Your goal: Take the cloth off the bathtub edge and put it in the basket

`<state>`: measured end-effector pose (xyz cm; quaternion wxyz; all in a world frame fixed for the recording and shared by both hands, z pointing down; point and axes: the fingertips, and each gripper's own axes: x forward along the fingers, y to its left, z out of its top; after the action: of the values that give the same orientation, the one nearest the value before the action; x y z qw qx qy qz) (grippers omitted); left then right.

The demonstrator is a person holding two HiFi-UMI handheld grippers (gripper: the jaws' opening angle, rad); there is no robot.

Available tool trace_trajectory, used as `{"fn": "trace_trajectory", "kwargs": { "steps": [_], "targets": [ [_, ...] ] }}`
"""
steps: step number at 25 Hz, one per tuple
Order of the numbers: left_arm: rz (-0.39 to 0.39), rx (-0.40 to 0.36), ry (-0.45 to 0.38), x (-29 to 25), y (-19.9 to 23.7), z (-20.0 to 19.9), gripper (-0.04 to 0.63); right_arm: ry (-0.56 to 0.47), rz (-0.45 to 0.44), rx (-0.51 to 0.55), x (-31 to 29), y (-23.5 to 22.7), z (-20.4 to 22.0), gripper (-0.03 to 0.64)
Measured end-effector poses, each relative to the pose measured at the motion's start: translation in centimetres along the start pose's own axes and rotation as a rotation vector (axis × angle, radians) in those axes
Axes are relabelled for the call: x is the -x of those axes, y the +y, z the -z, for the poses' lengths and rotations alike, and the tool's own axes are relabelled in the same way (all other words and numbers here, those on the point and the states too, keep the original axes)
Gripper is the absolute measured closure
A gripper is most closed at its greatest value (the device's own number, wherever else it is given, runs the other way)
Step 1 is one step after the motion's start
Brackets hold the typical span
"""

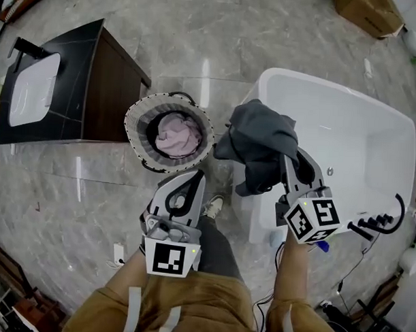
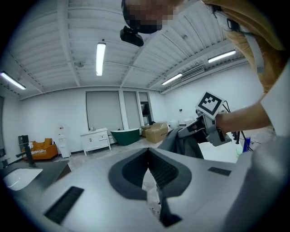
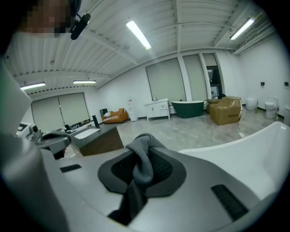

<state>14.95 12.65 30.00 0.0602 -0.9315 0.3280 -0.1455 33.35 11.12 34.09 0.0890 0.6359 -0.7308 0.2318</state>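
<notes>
Now, far left, a dark-topped vanity cabinet with a white basin (image 1: 57, 82). Beside it stands the round woven basket with a patterned rim (image 1: 136, 115), a pink fabric bundle (image 1: 176, 135) lying inside. Just below the basket hovers the left gripper (image 1: 189, 182), jaws together, nothing between them. Next, the dark grey cloth (image 1: 260, 140) hangs bunched between basket and tub, pinched tight in the right gripper (image 1: 288, 165). Far right, the white oval bathtub (image 1: 373, 113).
</notes>
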Motion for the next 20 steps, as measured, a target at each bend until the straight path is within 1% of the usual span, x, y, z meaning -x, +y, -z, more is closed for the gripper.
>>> {"fn": "trace_trajectory", "kwargs": {
  "steps": [3, 6, 10, 14, 20],
  "targets": [
    [-0.012, -0.001, -0.025, 1.7, 0.2, -2.7, 0.591, -0.047, -0.023, -0.009, 3.1, 2.2, -3.6, 0.569],
    [-0.023, -0.015, -0.068, 2.6, 0.8, -5.1, 0.591, -0.108, -0.039, -0.003, 5.4, 3.7, -7.2, 0.569],
    [-0.036, -0.033, -0.093, 4.4, 2.1, -7.3, 0.591, -0.157, -0.046, 0.012, 7.6, 6.1, -10.9, 0.569],
    [-0.053, -0.024, -0.112, 6.3, 3.0, -9.2, 0.591, -0.189, -0.064, 0.022, 10.2, 8.7, -13.8, 0.569],
    [-0.061, -0.046, -0.172, 7.7, 5.1, -12.4, 0.591, -0.315, -0.075, 0.059, 14.2, 11.9, -20.2, 0.569]
  ]
}}
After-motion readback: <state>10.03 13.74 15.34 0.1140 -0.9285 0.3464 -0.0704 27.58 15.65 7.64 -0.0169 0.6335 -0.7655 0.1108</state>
